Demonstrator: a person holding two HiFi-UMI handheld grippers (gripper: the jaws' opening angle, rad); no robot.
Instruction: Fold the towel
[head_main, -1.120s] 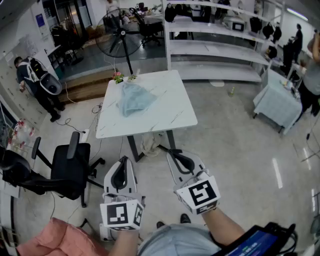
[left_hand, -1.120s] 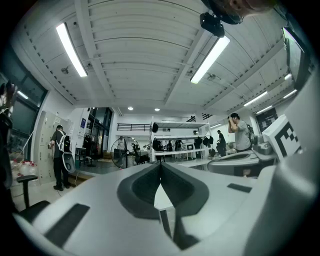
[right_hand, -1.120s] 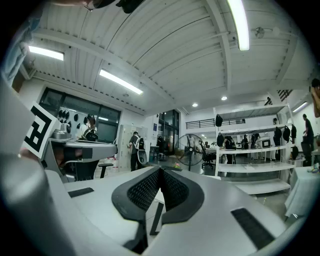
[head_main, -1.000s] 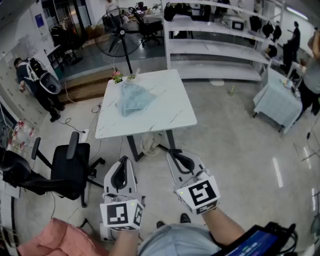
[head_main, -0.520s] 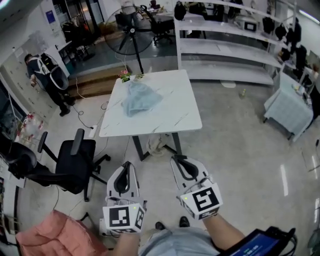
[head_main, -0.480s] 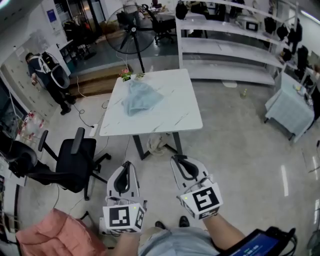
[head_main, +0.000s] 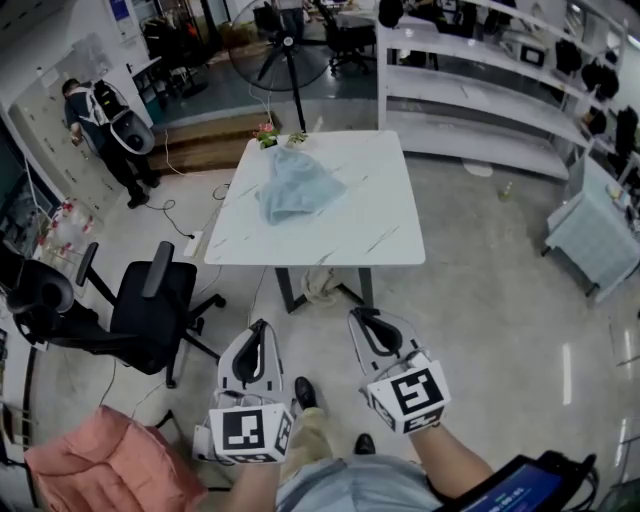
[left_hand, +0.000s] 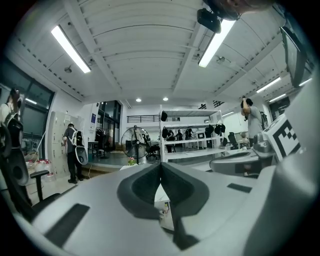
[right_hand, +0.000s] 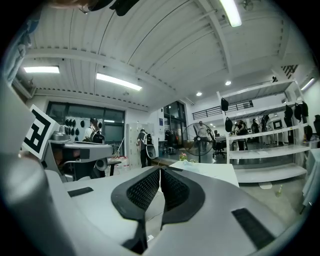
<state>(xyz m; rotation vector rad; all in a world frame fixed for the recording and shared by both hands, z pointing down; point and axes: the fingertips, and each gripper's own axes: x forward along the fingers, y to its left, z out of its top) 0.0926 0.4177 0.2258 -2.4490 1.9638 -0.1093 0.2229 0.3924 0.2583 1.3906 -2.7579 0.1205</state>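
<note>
A crumpled light-blue towel (head_main: 298, 185) lies on the far left part of a white marble-look table (head_main: 370, 230) some way ahead. Both grippers are held low over the floor, well short of the table. My left gripper (head_main: 259, 330) is shut with nothing in it; its jaws meet at the tips (left_hand: 160, 164). My right gripper (head_main: 362, 317) is also shut and empty, jaws touching (right_hand: 160, 170). The table's near edge (right_hand: 210, 172) shows beyond the right jaws. The towel is barely visible in the gripper views.
A black office chair (head_main: 150, 310) stands left of the table. A standing fan (head_main: 285, 45) and small flowers (head_main: 266, 133) are behind the table, white shelving (head_main: 480, 90) at the back right. A person (head_main: 105, 110) stands far left. A pink cushion (head_main: 100, 465) lies at bottom left.
The view has shifted: table and towel now sit lower and more to the right in the head view. Both grippers stay shut and sit slightly lower. A shoe now shows between them.
</note>
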